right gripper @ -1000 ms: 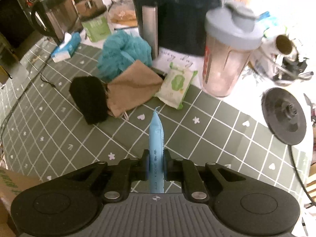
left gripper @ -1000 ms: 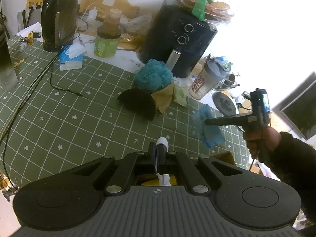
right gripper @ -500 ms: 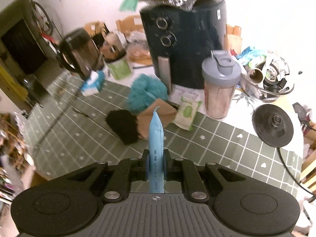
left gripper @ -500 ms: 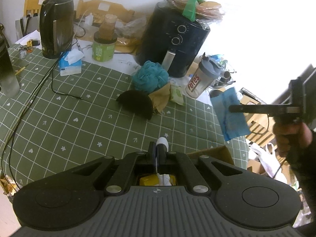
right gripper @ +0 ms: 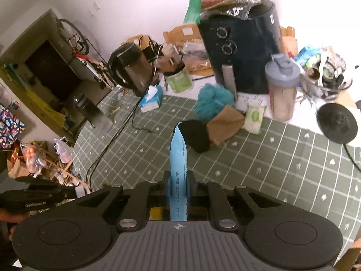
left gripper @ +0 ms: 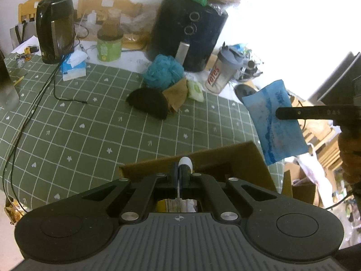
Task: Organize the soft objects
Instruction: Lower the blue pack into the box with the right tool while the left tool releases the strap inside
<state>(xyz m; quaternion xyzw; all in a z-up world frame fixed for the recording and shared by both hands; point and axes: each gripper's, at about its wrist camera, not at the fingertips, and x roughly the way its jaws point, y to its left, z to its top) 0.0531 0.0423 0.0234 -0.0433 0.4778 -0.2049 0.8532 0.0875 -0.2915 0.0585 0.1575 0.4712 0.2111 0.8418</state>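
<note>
My right gripper (right gripper: 178, 176) is shut on a blue soft packet (right gripper: 178, 155) and holds it in the air off the table's near edge. The packet also shows in the left wrist view (left gripper: 275, 122), above the right side of a cardboard box (left gripper: 248, 155). My left gripper (left gripper: 183, 169) is shut on a thin white item (left gripper: 185, 161) over the box. On the green checked tablecloth (left gripper: 90, 124) lie a teal bath pouf (left gripper: 163, 71), a black soft pad (left gripper: 150, 102), a brown cloth (left gripper: 177, 92) and a green wipes pack (left gripper: 195, 88).
A black air fryer (left gripper: 189, 36), a shaker bottle (left gripper: 222, 73), a kettle (left gripper: 55, 28), a green tub (left gripper: 109, 47) and a tissue pack (left gripper: 73, 66) stand at the back. A black cable (left gripper: 29, 110) runs down the left. A kettle base (right gripper: 337, 123) sits right.
My right gripper has risen and pulled back from the table with the blue packet. My left gripper has moved back, so the cardboard box has come into view below it.
</note>
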